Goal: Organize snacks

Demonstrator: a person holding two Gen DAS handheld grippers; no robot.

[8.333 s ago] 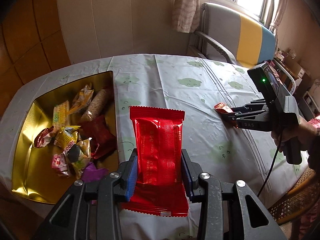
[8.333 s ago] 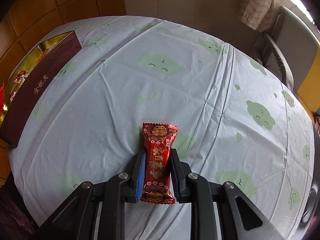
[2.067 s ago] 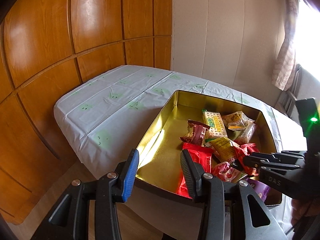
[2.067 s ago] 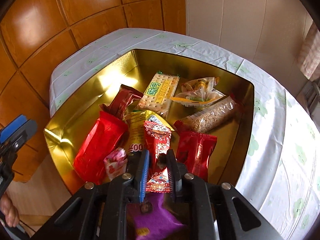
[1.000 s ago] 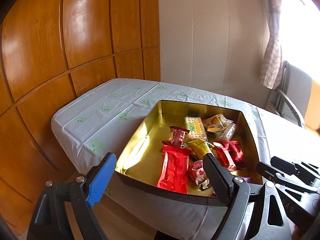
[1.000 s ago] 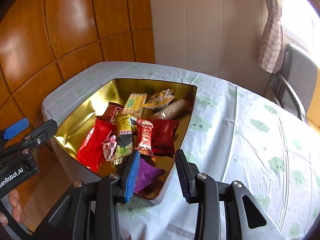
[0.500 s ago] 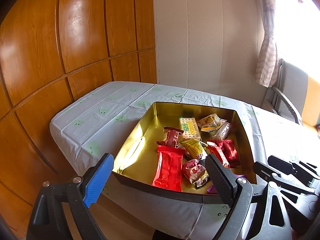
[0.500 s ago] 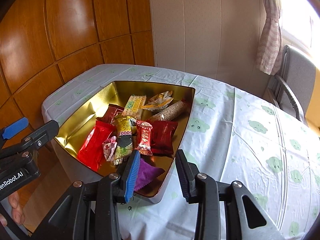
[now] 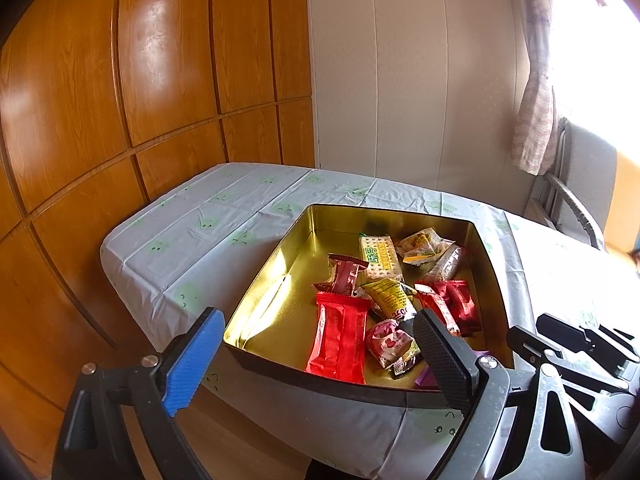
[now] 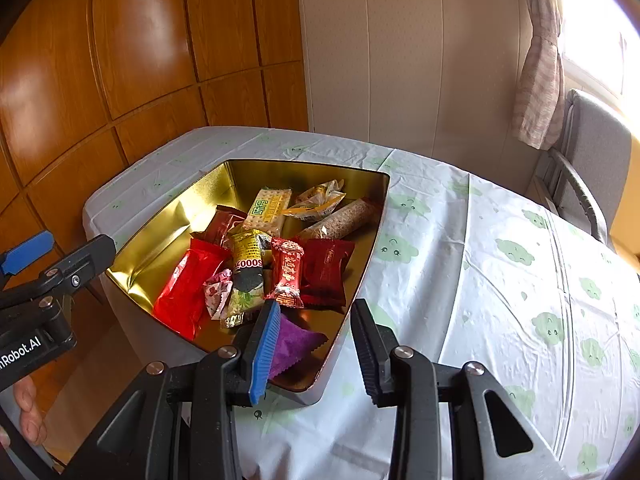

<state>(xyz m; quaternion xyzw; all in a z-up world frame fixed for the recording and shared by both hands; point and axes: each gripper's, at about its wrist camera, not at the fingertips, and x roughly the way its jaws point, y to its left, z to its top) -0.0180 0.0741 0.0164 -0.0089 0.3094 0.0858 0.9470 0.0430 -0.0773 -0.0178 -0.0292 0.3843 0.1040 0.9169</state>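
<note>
Right, your left gripper has just been opening wider, ribbed pads spread, nothing between them. Your right gripper also gapes w/ nothing gripped, hanging over the tin's near corner. The snacks sit in the shiny gold metal tin, which rests at the table's left end on a crinkled cloud-print cloth: glossy red foil pack by the near wall, slim patterned red candy mid-tin, purple sachet at the near corner, cracker pack toward the far wall
</note>
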